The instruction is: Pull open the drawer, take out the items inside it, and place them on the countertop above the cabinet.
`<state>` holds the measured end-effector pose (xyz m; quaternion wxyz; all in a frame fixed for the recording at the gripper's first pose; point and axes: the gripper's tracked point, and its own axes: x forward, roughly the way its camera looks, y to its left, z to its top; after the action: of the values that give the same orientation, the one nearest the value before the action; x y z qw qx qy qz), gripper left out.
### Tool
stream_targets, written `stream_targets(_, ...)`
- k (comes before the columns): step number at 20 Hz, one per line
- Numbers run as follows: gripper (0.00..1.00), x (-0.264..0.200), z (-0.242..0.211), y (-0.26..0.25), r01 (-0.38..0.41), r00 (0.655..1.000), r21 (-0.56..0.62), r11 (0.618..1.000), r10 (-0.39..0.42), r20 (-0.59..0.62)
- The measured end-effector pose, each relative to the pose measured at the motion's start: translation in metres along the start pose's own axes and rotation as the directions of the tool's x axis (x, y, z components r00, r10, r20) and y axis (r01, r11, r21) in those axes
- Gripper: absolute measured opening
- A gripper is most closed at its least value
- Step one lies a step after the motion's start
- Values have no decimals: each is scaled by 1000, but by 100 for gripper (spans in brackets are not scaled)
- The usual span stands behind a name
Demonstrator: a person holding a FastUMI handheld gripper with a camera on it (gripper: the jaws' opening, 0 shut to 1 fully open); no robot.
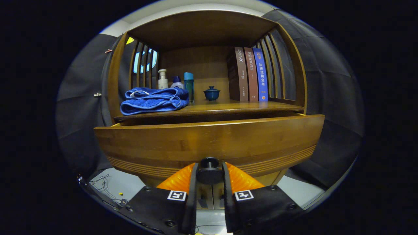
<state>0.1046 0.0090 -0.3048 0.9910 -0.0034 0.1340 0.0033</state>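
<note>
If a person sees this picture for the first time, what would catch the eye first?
Probably the wide wooden drawer front, pulled out a little from under the countertop, with the gripper shut on its dark round knob between the fingers. Next, the folded blue towel at the countertop's left end, and three upright books at its right.
</note>
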Motion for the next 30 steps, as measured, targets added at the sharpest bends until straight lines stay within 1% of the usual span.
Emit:
stream_targets(6,39,-39,-9,-2,-9,1000,9,1000,9,-2)
stream_targets(12,39,-64,-15,-5,-17,1000,9,1000,17,-10)
stream_targets(19,39,-82,-27,-7,-18,999,13,1000,18,-30)
stream_targets(24,40,-83,-26,-6,-25,999,-16,1000,24,-33)
stream_targets(25,43,-84,-24,-4,-37,999,-24,999,36,-35)
stream_targets(28,77,-91,-11,-3,-63,998,-14,998,63,-7)
stream_targets(30,99,-102,8,-8,-65,998,-40,997,66,21)
